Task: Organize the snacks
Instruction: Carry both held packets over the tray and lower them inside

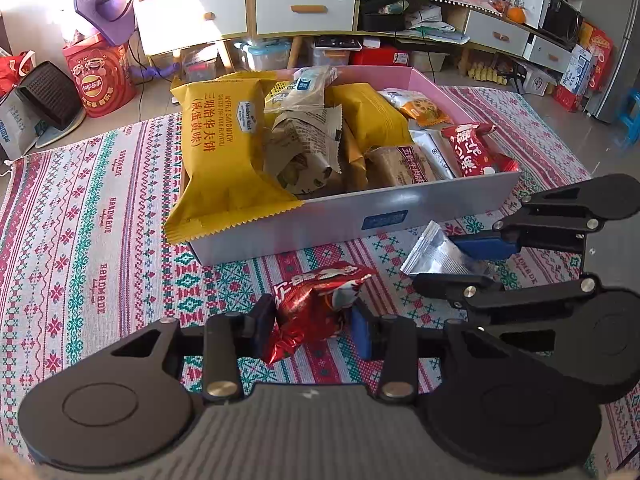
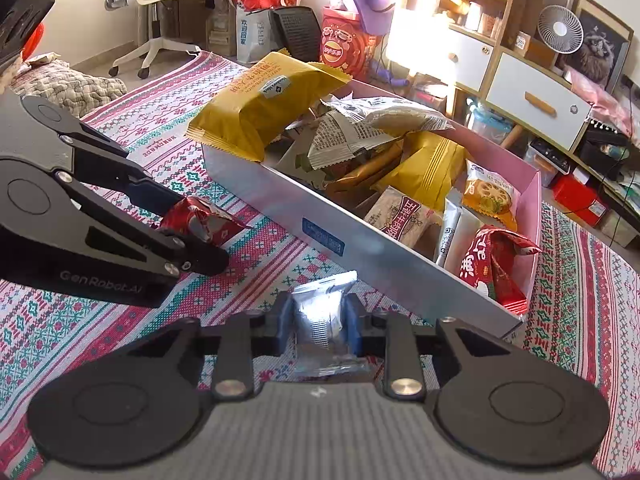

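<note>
Snack packets were held in both grippers, short of the box. The left gripper (image 1: 314, 326) was clenched on a red foil packet (image 1: 316, 304), pinched across its crumpled middle between the blue pads (image 1: 362, 338); the packet's long axis ran forward and slightly right, toward the box. The right gripper (image 2: 316, 322) was clenched on a silver foil packet (image 2: 322, 312), whose long axis ran straight ahead along the fingers, its sealed end pointing at the box wall.

Outward from the fingers lay the patterned cloth (image 1: 100, 240), then the box (image 1: 360, 208), its pale near wall facing both grippers. The box stood just ahead of each packet, apart from both. It was already crowded: a large yellow waffle packet (image 1: 224, 152) overhung its left near corner, and a matching red packet (image 1: 476, 150) lay at the right end.

Judged from the views, the right gripper was nearer the wall; each packet would need lifting over the rim.
</note>
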`<state>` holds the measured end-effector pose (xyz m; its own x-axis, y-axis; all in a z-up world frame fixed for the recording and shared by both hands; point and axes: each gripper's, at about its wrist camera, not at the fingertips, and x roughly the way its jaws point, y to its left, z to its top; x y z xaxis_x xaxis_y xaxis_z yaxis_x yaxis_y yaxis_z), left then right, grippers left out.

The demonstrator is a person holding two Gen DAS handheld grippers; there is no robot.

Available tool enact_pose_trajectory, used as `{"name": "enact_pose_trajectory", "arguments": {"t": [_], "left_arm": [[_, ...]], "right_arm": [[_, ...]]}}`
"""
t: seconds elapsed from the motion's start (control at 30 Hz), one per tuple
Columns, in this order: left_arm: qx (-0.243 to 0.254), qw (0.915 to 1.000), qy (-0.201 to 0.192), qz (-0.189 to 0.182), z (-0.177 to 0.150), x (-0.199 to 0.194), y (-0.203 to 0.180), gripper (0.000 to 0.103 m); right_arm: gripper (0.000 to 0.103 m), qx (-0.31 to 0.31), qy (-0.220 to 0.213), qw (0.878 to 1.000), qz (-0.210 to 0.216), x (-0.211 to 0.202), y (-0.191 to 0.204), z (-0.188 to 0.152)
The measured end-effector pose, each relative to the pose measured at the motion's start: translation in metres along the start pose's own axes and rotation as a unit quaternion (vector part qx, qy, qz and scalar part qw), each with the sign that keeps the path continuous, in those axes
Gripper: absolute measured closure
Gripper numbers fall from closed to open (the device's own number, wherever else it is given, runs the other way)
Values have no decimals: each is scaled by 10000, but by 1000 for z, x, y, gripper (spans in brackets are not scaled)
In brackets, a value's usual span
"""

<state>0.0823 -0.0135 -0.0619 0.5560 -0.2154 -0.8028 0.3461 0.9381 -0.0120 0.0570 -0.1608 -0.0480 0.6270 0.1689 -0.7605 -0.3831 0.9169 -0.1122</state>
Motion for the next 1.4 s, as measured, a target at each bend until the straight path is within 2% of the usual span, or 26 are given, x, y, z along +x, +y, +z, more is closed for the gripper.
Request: {"name": "enact_pose_trajectory", "arguments": {"t": [0.43, 0.7, 1.03, 1.4], "left_arm": [[-38, 10000, 44, -10, 1, -6, -5, 57], [-77, 10000, -25, -36, 3, -16, -9, 57], [-79, 9999, -134, 10, 6, -31, -16, 57], [160, 9990, -393, 122, 40, -25, -28, 57]], "right_arm": [[82, -8, 248, 9997, -9, -7, 3, 1], [82, 233, 166, 9996, -34, -23, -4, 6], [82, 884, -142, 9959, -117, -40, -35, 19], [82, 1623, -504, 9854, 18, -36, -78, 32]]}}
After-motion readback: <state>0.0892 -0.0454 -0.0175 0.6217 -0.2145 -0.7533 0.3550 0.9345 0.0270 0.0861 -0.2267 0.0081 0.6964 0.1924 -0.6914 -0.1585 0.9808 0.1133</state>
